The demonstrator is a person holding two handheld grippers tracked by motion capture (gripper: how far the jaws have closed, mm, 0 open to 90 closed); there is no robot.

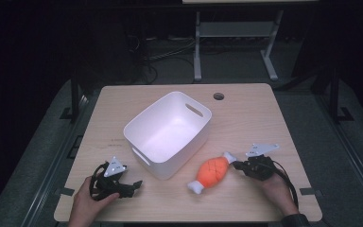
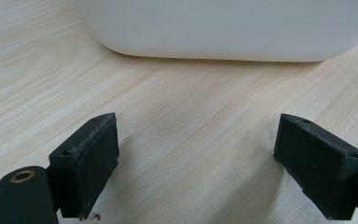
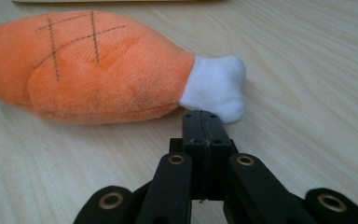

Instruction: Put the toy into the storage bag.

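Near the table's (image 1: 246, 101) front-right corner, the plush drumstick (image 1: 212, 171) is met by the right gripper (image 3: 204, 122) — jaws shut, empty — which should be opened first.

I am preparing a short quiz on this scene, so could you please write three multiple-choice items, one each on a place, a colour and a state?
1. Where does the orange plush drumstick toy with white bone ends lie?
A. inside the white plastic bin
B. on the light wooden table, right of the bin
C. on the floor

2. What colour are the toy's ends?
A. white
B. black
C. green

3. How do the left gripper jaws stand?
A. shut on the toy
B. shut on nothing
C. open, nothing between them

Answers: 1 B, the high view shows it beside the bin; 2 A, the bone end is white; 3 C, bare wood lies between the jaws.
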